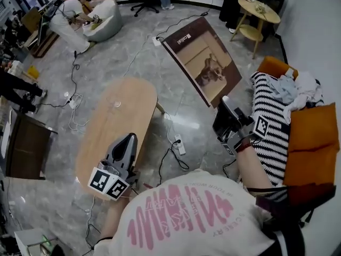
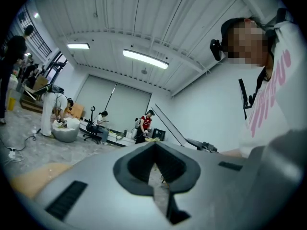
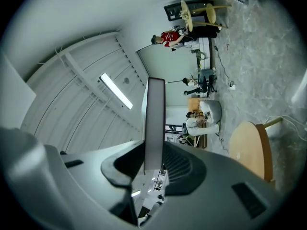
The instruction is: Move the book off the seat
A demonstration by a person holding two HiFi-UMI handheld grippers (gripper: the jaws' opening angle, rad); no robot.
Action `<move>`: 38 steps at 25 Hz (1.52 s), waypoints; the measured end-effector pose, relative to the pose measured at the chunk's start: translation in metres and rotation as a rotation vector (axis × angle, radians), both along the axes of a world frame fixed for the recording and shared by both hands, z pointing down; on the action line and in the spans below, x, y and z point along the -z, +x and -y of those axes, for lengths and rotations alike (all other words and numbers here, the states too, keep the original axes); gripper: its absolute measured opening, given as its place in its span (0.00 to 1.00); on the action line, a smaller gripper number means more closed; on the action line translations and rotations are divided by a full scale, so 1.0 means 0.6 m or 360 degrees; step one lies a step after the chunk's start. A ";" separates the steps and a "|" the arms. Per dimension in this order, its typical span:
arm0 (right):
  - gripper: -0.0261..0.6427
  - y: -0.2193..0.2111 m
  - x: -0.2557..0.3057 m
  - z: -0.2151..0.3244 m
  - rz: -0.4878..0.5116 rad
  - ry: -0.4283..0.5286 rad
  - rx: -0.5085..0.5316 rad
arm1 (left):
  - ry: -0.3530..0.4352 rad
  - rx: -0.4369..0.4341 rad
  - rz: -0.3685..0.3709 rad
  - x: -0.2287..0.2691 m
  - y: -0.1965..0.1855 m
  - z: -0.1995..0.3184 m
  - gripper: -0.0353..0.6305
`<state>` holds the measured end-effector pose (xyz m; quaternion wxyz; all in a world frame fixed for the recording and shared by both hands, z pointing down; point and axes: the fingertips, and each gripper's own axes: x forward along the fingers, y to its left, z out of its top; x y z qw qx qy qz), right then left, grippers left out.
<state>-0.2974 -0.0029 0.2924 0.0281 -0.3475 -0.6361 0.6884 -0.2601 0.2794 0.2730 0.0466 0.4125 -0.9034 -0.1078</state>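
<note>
In the head view a large thin book [image 1: 205, 57] with a brown picture cover hangs tilted in the air above the floor. My right gripper [image 1: 224, 104] is shut on its lower corner. The right gripper view shows the book's edge [image 3: 154, 123] standing upright between the jaws of the right gripper [image 3: 154, 159]. The seat, an orange sofa [image 1: 314, 137], lies to the right under a black-and-white striped cloth [image 1: 272, 127]. My left gripper [image 1: 128, 138] hovers over the near end of the wooden table, its jaws together and nothing in them; the left gripper [image 2: 154, 150] points into the room.
An oval wooden table [image 1: 114, 105] stands left of centre. A power strip with cables [image 1: 180, 144] lies on the floor between table and sofa. Crumpled clothes [image 1: 295, 89] sit on the sofa. A round side table [image 1: 258, 9] and people are at the back.
</note>
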 end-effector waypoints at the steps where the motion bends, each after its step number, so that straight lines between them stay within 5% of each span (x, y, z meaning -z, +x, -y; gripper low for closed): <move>1: 0.24 -0.007 0.002 -0.004 0.0010 -0.0003 0.0030 | -0.0003 0.0033 0.0005 0.002 0.002 -0.004 0.06; 13: 0.24 -0.045 0.022 -0.076 0.0083 -0.0011 0.0370 | 0.0052 0.0367 0.0052 0.020 0.056 -0.052 0.06; 20: 0.24 -0.062 0.017 -0.127 0.0112 -0.0015 0.0570 | -0.0098 0.0590 0.0047 -0.007 0.093 -0.075 0.06; 26: 0.24 -0.076 0.020 -0.180 0.0120 -0.0018 0.0767 | 0.0089 0.0748 0.0072 0.011 0.134 -0.101 0.06; 38: 0.24 -0.068 0.047 -0.292 0.0223 -0.0094 0.1102 | 0.0070 0.1151 0.0079 0.024 0.227 -0.162 0.06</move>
